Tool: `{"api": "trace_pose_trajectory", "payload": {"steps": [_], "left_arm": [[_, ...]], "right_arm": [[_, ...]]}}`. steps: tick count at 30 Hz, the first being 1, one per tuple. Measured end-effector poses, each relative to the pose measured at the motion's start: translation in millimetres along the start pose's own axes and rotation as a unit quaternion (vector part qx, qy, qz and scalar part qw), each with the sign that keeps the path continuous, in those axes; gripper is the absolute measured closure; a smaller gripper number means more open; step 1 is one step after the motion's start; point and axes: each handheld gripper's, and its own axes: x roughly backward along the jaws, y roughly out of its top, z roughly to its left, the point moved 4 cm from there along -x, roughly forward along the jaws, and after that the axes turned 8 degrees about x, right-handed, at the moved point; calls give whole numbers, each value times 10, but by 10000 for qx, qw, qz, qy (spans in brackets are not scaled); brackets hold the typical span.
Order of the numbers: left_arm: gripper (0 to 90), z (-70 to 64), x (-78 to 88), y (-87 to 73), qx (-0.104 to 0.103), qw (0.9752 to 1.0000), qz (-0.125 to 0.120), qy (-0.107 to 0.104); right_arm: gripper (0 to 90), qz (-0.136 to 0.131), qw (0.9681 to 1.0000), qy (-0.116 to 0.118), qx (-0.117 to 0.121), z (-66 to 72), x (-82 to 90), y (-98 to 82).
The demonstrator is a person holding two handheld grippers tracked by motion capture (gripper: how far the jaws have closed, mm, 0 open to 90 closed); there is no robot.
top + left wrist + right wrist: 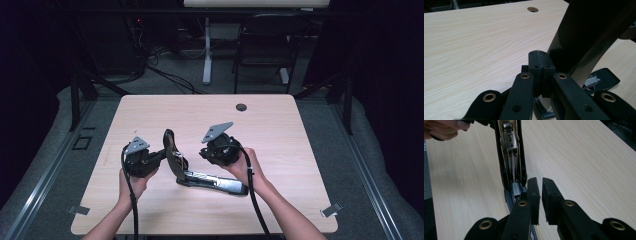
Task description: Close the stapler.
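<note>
A big black stapler [215, 182] lies opened on the wooden table [280, 135]. Its base is flat, and its top arm [172, 150] is swung up, showing the metal staple channel [510, 150]. My left gripper [161, 154] is shut with its pads together [541, 56], and its tips sit right beside the raised arm [586, 32]. I cannot tell whether they touch it. My right gripper [202, 154] hovers over the hinge end. Its pads [541, 181] are all but together with a thin slit between them, and nothing is in it.
A cable hole [241, 107] sits near the table's far edge. Beyond it stand a chair [265, 45] and a white desk leg [207, 50] among loose cables. Tape tabs [79, 210] mark the near corners. The hand on the left gripper [444, 128] appears in the right gripper view.
</note>
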Motion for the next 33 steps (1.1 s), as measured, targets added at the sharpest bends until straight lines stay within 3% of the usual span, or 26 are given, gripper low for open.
{"api": "trace_pose_trajectory", "payload": {"steps": [9,13,15,19,22,27,33], "left_arm": [[900,-86,-119,-67,-237,9990,364,-49],[900,-154,-165,-100,-441,9980,459,-24],[900,-167,-175,-95,-516,9975,476,-68],[891,-206,-217,-120,-632,9959,631,-130],[875,-217,-242,-134,-668,9950,732,-119],[746,-194,-262,-137,-587,9949,814,-21],[463,-104,-247,-104,-375,9944,950,277]], "right_arm": [[891,-415,9991,-69,-33,-10,55,202],[900,-848,9962,-148,-146,-31,148,253],[900,-1022,9942,-134,-293,-78,204,210],[900,-1022,9930,-49,-582,-180,258,64],[900,-1105,9917,33,-655,-204,276,-67],[900,-1056,9914,32,-768,-219,289,-261],[900,-917,9918,78,-892,-229,283,-441]]}}
